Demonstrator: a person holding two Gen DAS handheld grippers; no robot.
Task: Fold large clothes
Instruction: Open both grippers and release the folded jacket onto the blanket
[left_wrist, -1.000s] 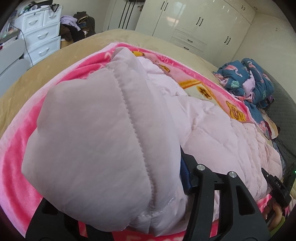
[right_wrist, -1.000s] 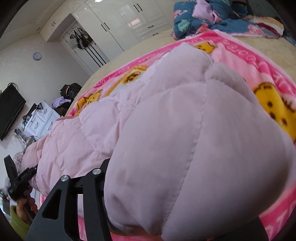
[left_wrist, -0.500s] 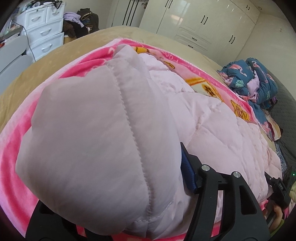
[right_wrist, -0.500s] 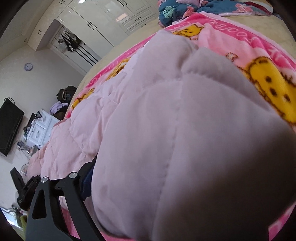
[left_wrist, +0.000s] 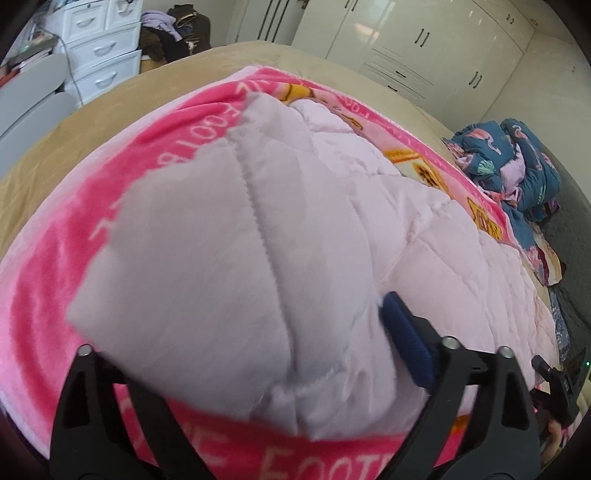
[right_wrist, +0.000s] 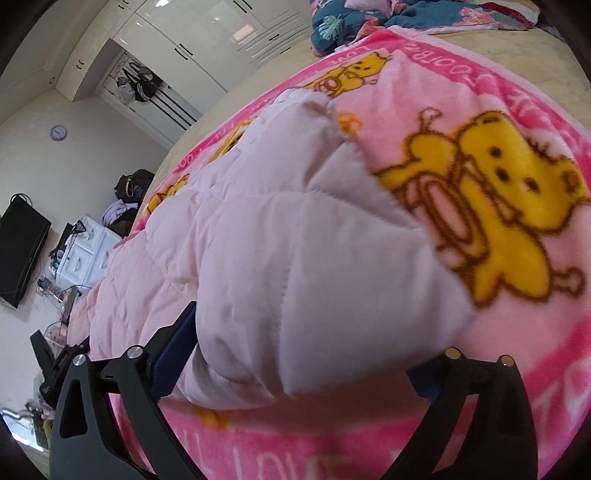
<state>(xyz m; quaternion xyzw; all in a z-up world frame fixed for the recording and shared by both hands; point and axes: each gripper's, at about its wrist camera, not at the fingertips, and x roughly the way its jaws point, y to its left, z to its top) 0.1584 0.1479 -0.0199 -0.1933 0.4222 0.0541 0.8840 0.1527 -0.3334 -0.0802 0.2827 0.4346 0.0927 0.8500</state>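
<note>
Pale-pink quilted coat lies along the pink blanket; at its left end the left gripper is opening, padding between unpressed jaws; at its right end the right gripper likewise. One lengthwise fold looks laid; further folds likely remain.

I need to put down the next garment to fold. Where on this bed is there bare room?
Bare tan bedspread runs between the pink blanket and the white drawers. The pink quilted coat covers the blanket's middle; the blue clothes pile crowds the far corner.
</note>
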